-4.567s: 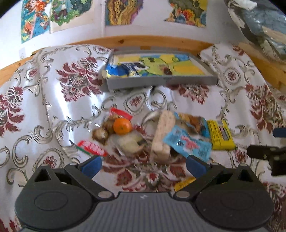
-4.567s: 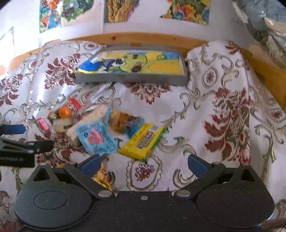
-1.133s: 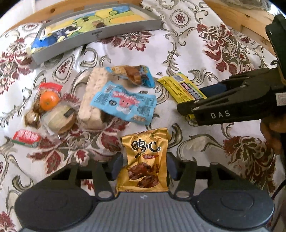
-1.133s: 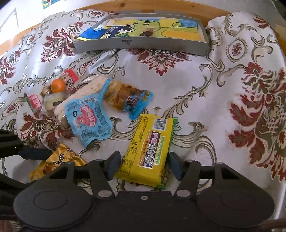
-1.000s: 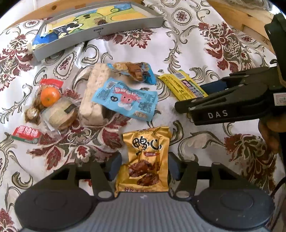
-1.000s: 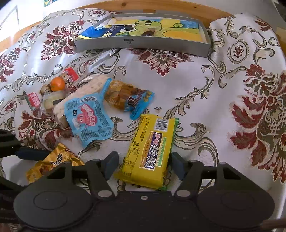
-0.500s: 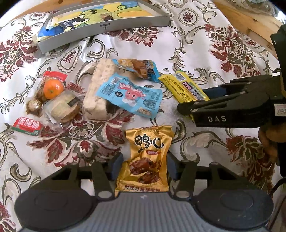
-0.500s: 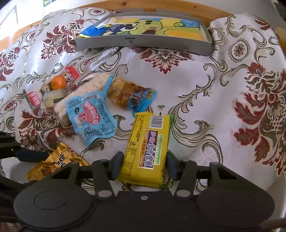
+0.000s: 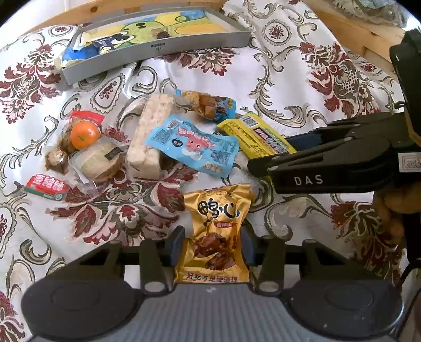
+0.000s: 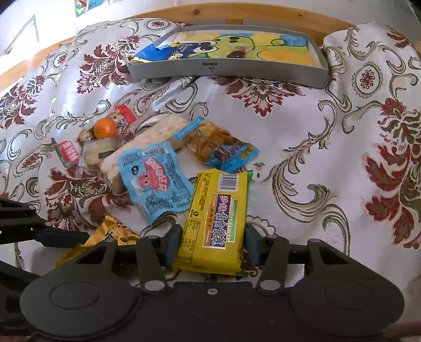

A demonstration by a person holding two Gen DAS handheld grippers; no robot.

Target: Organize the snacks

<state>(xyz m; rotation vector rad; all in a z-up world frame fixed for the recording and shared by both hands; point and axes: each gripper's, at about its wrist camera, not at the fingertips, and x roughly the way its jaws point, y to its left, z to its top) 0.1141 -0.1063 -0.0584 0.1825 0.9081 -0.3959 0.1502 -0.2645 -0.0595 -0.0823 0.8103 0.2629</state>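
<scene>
Both grippers grip light, crinkly packets by their near ends: the left gripper [image 9: 210, 246] pinches a soft gold pouch [image 9: 215, 231], the right gripper [image 10: 210, 243] a stiffer yellow biscuit pack [image 10: 217, 218], tray [image 10: 231, 69] far ahead.

A home, most likely a bedroom or living room

We see a glossy white cloth [image 10: 302, 136] with dark red flowers and grey-gold scrolls draped in soft folds over a raised surface, and a pale wooden frame [image 10: 236, 13] runs along its far edge, as on a bed or a bench. We also see bright, hand-coloured pictures [image 10: 89, 6] stuck on the white wall behind it. A grey tray [image 10: 226, 69] lined with a child-like cartoon drawing lies on the cloth, and near it a heap of household treats: a small orange [image 9: 84, 134], wrapped sweets, a pale rice-cake bar [image 9: 152, 131] and printed snack packets [image 9: 193, 146].
</scene>
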